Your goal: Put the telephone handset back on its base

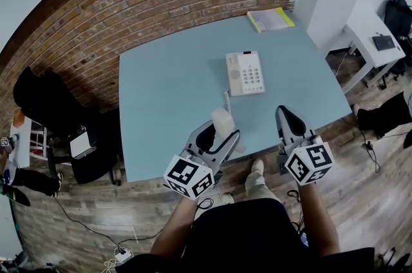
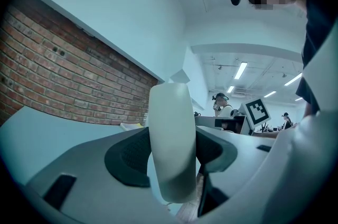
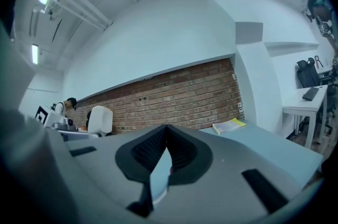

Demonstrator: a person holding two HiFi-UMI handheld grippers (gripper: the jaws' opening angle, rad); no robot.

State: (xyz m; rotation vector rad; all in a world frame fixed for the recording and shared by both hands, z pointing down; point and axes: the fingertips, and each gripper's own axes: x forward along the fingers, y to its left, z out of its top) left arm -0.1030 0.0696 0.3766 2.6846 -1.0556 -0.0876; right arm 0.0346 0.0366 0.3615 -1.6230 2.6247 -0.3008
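In the head view my left claw (image 1: 217, 135) pinches the handset (image 1: 223, 121) above the tabletop's (image 1: 167, 91) near edge, the base (image 1: 245, 73) lying farther off, the left gripper view shows both jaws clamped on it, and the right gripper view shows my right claw (image 3: 166, 133) pressed together on nothing.

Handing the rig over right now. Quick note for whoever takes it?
Left tool: shut on the handset, held over the near edge of the table.
Right tool: shut, empty, alongside to the right.
Base: flat mid-table, keypad up, nothing on its cradle.
Done: handset in grasp.
Left: carry it forward to the base, seat it on the cradle, release.
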